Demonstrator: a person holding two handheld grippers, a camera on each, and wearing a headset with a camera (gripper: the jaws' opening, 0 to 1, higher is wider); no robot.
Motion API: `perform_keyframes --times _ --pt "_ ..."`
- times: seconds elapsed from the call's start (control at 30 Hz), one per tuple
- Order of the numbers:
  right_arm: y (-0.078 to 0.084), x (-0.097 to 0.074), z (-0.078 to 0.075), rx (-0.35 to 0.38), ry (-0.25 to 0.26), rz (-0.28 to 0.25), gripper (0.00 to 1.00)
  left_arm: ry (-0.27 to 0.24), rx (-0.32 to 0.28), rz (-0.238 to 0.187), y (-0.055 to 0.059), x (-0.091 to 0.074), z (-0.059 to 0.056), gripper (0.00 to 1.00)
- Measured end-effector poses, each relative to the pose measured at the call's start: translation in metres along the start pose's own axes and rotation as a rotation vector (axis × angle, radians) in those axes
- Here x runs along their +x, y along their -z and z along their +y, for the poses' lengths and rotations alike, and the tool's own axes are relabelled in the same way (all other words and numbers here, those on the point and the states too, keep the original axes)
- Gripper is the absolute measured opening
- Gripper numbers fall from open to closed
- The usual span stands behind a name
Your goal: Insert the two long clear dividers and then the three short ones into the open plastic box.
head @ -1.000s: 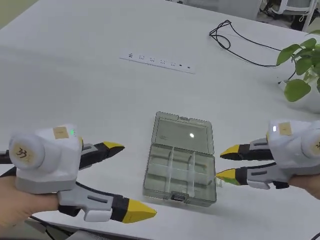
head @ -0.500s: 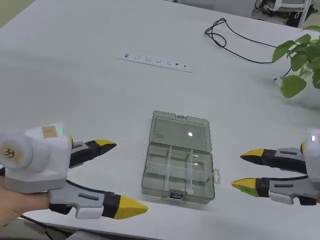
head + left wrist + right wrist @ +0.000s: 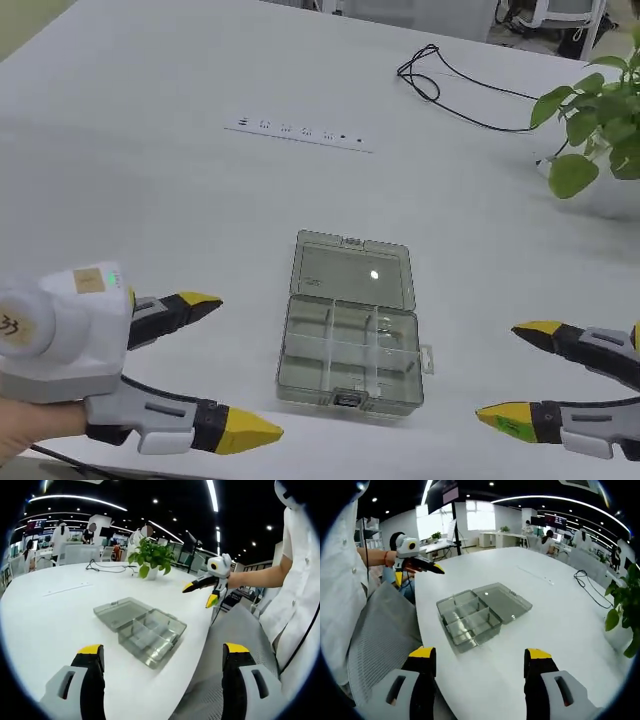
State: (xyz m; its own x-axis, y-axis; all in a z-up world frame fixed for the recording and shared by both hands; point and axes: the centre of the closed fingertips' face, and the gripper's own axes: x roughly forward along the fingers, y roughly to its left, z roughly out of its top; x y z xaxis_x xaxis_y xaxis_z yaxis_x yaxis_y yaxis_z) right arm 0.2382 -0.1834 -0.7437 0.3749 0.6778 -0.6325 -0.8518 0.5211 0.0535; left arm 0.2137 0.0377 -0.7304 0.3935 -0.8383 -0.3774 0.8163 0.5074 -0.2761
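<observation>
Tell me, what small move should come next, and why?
Likely just set both tools down. The plastic box lies open with clear dividers seemingly already splitting it into compartments, and the left tool and right tool hang open, empty, on either side of it.

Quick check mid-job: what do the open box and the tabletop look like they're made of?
Open box: looks like smoky, see-through hard plastic with a glossy finish. The table shows through its walls, and a light glints on the lid.
Tabletop: white, smooth, matte to satin, possibly laminate or painted board. It gives only soft reflections, so I can't be sure.
</observation>
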Motion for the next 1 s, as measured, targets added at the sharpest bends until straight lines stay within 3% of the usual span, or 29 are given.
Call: perform_keyframes --times 0.43,1.0 --pt "0.01 -0.001 0.001 0.034 0.005 0.007 0.76 0.005 -0.008 0.008 0.002 0.003 0.001 1.0" --pt "0.013 -0.001 -0.004 0.016 -0.002 0.02 0.76 0.012 -0.017 0.006 0.004 0.006 0.0 1.0"
